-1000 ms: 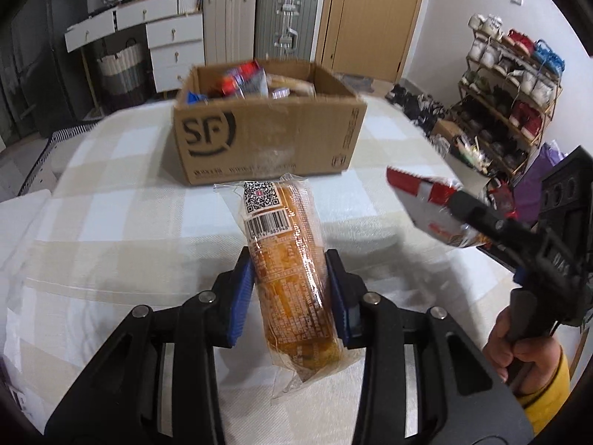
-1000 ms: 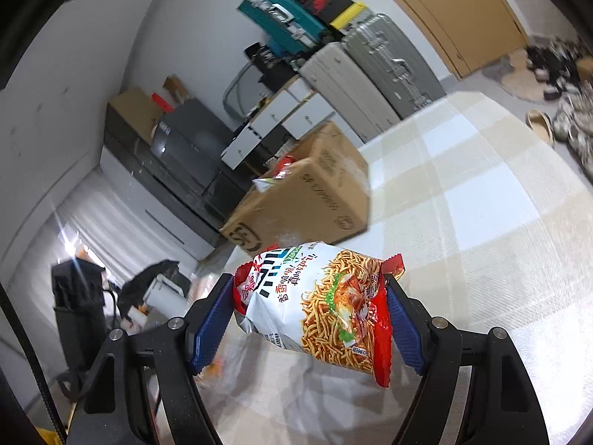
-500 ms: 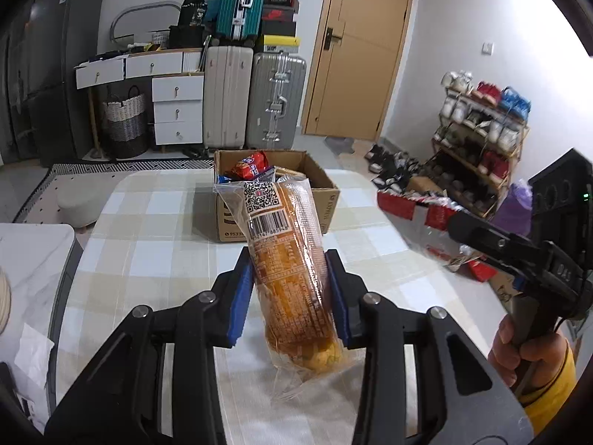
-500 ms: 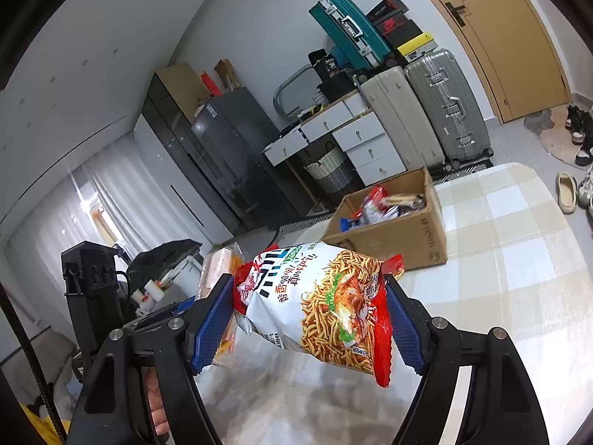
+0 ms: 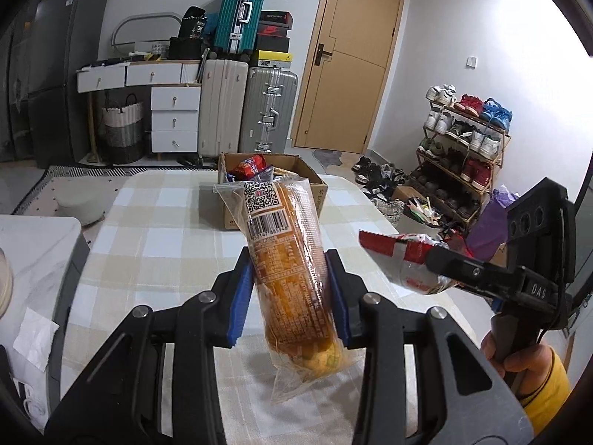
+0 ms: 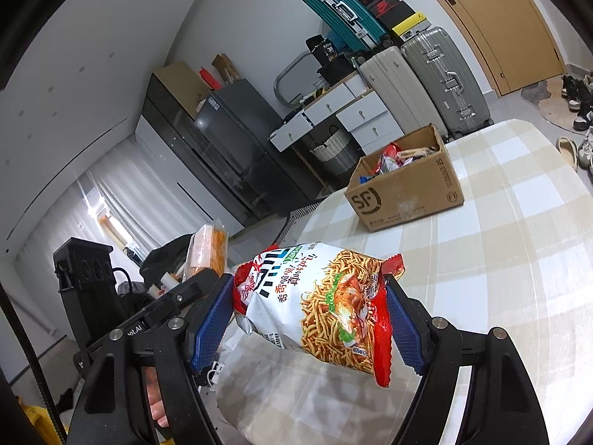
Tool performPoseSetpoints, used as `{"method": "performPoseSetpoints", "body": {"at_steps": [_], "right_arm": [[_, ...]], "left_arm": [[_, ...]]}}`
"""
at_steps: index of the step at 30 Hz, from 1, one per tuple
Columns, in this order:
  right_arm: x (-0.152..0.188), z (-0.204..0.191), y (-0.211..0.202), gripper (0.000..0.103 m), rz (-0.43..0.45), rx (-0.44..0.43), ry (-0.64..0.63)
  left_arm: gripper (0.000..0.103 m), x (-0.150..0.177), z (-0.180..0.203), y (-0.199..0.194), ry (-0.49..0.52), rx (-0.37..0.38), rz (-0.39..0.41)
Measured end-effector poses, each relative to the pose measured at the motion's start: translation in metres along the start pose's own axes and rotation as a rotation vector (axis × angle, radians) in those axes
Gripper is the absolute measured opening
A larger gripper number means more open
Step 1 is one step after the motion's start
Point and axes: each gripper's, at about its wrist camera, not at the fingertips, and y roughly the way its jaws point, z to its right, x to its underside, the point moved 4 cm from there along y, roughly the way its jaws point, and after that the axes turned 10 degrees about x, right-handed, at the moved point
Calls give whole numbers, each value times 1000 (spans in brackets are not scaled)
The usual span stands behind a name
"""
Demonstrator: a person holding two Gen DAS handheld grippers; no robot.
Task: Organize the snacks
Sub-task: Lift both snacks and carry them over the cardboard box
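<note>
Two packets held above the table (image 5: 155, 230): my left gripper (image 5: 289, 293) clamps a bread pack (image 5: 285, 256), my right gripper (image 6: 309, 315) a noodle bag (image 6: 318, 307); box (image 6: 404, 193) at far side.

orange bread pack (image 5: 292, 278); red-and-white noodle snack bag (image 6: 318, 307); brown cardboard box (image 6: 407, 193); beige-and-white checked tablecloth (image 6: 519, 241); blue gripper pads (image 5: 241, 296).

Both hand-held tools are matte black plastic. The left gripper (image 5: 290, 296) has two broad arms with triangular cut-outs, silver round screws at the joints, and blue ribbed pads (image 5: 241, 298) lining the inner faces of its fingers. The right gripper (image 6: 309, 320) is built the same way. Its black housing shows three round holes, white lettering on the finger and a thin black cable. A yellow sleeve cuff (image 5: 545, 387) sits behind its handle.
</note>
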Motion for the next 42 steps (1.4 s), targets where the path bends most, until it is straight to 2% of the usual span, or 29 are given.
{"method": "performPoseSetpoints", "body": {"at_steps": [5, 8, 11, 15, 20, 26, 32, 37, 42], "right_arm": [[-4, -7, -2, 78, 6, 8, -26], [-18, -19, -1, 78, 9, 23, -78], [-35, -28, -1, 78, 14, 34, -114], [-68, -40, 6, 78, 20, 49, -163], [-117, -49, 28, 78, 27, 82, -232], [-175, -32, 75, 78, 12, 117, -220], [-217, 1, 143, 78, -46, 190, -236], [-235, 37, 186, 78, -84, 236, -209], [-238, 62, 219, 78, -123, 257, -216]], "left_arm": [[34, 5, -4, -10, 1, 10, -9], [34, -8, -7, 1, 1, 23, -19], [34, -26, -10, 8, 12, 40, -21], [34, -67, -20, 39, 1, 53, -17], [34, -112, -42, 82, -23, 42, -51], [34, -172, -73, 171, -55, 32, -107], [34, -219, -116, 270, -102, 9, -152], [34, -252, -134, 357, -104, 13, -201], [34, -261, -148, 436, -106, 27, -271]]}}
